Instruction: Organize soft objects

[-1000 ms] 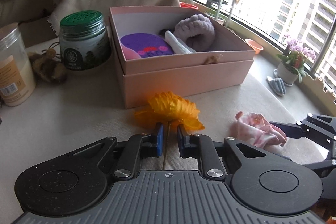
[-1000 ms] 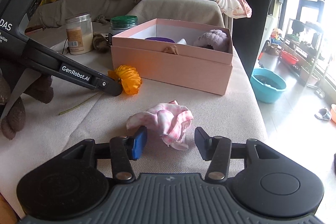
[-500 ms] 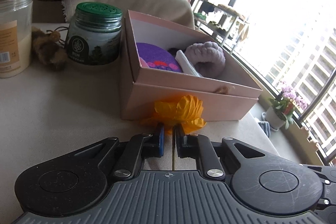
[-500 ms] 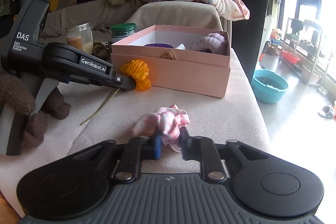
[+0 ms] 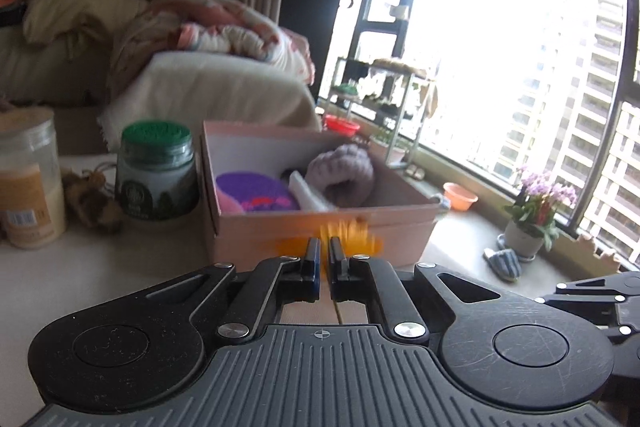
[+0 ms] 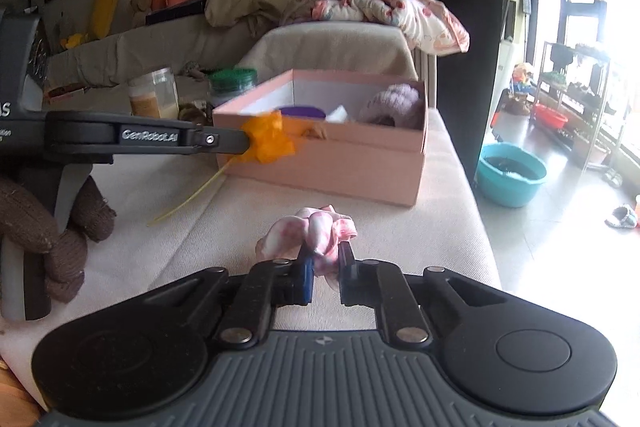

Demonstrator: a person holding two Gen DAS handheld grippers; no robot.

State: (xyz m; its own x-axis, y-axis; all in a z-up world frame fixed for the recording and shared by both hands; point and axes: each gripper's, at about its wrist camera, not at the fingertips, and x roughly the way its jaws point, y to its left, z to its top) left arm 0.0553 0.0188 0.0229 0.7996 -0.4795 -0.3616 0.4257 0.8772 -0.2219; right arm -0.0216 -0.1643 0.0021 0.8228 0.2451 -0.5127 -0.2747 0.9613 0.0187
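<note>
Left gripper [image 5: 324,251] with jaws pressed together on the thin stem of an orange fabric flower [image 6: 269,138], bloom lifted off the desk [image 6: 448,219] and blurred against the front wall of the pink box [image 6: 340,163]. Stem trailing down to the cloth-covered surface. Right gripper [image 6: 323,259] with jaws pinched on a crumpled pink-and-white cloth [image 6: 308,233], near the desk's front, well apart from the box. Inside the box: purple round item [image 5: 256,191], white piece [image 5: 308,197], lilac knitted roll [image 5: 344,177]. Beside the box, touching or nearly so: green-lidded jar [image 5: 156,175]; further left, clear plastic container [image 5: 26,179] and small brown furry item [image 5: 90,201]. Brown knitted glove [image 6: 52,231] on the hand gripping the left handle.
</note>
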